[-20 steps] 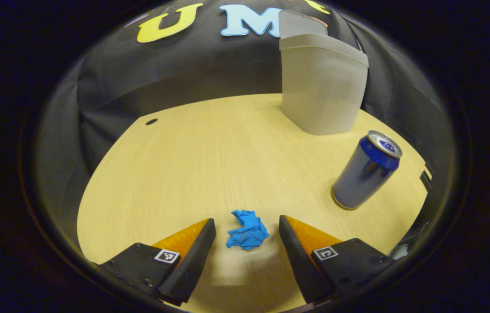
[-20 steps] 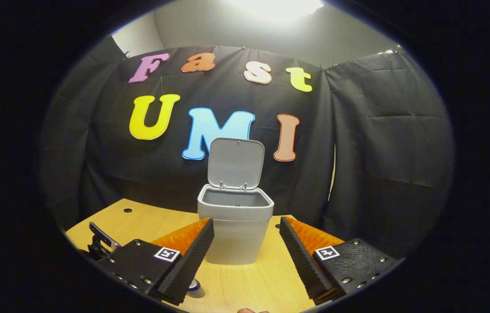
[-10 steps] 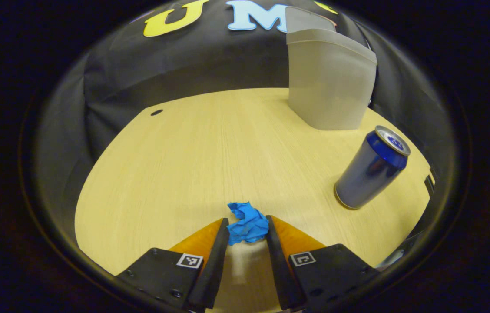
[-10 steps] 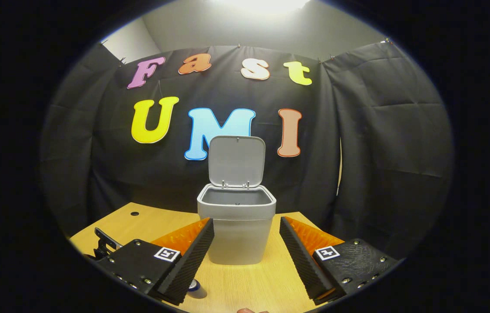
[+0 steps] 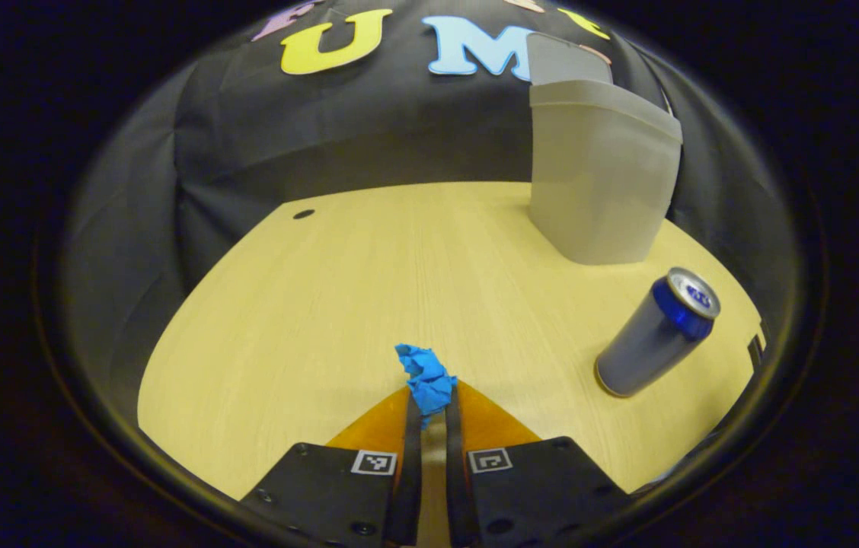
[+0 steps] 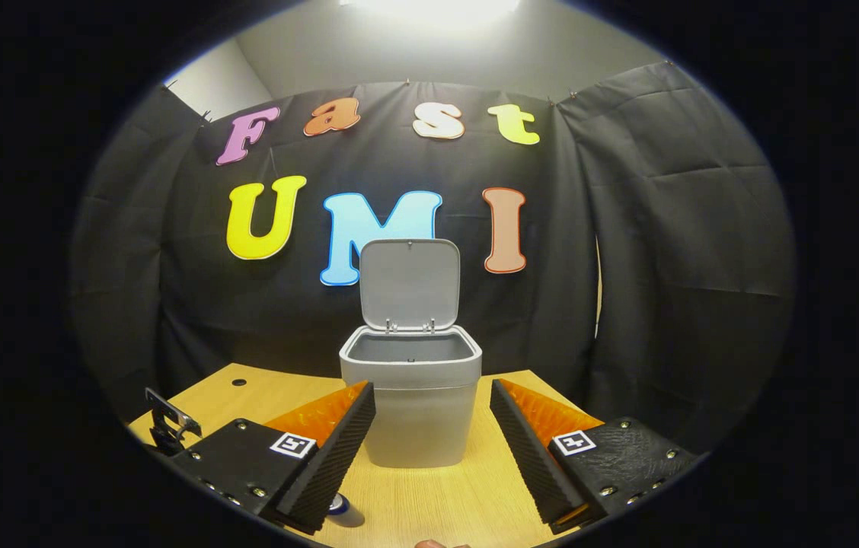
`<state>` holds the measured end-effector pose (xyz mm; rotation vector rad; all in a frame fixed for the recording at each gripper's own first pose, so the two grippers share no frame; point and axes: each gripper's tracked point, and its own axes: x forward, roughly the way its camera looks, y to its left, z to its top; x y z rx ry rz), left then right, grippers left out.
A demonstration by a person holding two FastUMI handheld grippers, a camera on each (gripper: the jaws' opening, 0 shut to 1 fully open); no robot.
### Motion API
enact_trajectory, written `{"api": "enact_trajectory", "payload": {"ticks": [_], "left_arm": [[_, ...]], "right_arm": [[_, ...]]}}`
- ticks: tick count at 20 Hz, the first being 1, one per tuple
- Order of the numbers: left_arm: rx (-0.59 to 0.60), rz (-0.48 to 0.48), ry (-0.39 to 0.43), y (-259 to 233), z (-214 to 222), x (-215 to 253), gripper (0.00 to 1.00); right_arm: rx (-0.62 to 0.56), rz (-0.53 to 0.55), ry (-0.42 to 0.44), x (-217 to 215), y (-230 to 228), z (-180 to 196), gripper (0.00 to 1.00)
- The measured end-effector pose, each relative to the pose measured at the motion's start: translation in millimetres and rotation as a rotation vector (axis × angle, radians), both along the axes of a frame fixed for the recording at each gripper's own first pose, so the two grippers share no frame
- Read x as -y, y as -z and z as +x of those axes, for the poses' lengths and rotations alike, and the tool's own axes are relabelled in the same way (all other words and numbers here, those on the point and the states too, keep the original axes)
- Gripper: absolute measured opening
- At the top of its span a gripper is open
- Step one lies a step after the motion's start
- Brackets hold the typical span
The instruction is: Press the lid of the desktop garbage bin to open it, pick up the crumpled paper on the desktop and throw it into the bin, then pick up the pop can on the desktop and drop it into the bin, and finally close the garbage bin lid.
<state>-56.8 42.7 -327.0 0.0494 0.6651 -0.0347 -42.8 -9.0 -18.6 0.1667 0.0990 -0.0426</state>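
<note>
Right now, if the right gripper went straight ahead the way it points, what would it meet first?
Most likely the bin: it stands centred between the right gripper's open fingers, lid raised behind it. Nothing shows on the table between them, though depth is hard to judge.

black gripper bodies w/ screws, square markers

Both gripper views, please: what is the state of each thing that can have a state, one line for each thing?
garbage bin: upright on the table, open, inside looks empty.
lid: raised, standing upright at the back.
crumpled paper: pinched between the fingers of the left gripper.
pop can: standing on the table, not held.
left gripper: shut on the crumpled paper.
right gripper: open, holding nothing, facing the bin.
</note>
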Motion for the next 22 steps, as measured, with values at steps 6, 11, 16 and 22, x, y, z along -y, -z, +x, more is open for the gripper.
{"api": "enact_trajectory", "payload": {"ticks": [6,11,16,22], "left_arm": [[0.124,-0.034,0.015,-71.5,28.9,21.9,0.23],[0.27,-0.047,0.077,-144.6,65.8,58.2,0.2],[0.395,-0.07,0.154,-207.8,91.8,104.0,0.23],[0.477,-0.167,0.243,-266.6,130.2,159.6,0.2]], "right_arm": [[0.017,-0.002,-0.009,5.8,-1.5,8.9,0.97],[0.041,-0.008,-0.001,18.9,-6.5,21.2,0.97],[0.033,-0.016,-0.001,25.7,-0.2,24.0,0.98],[0.027,-0.047,0.029,43.8,6.8,29.6,0.97]]}}
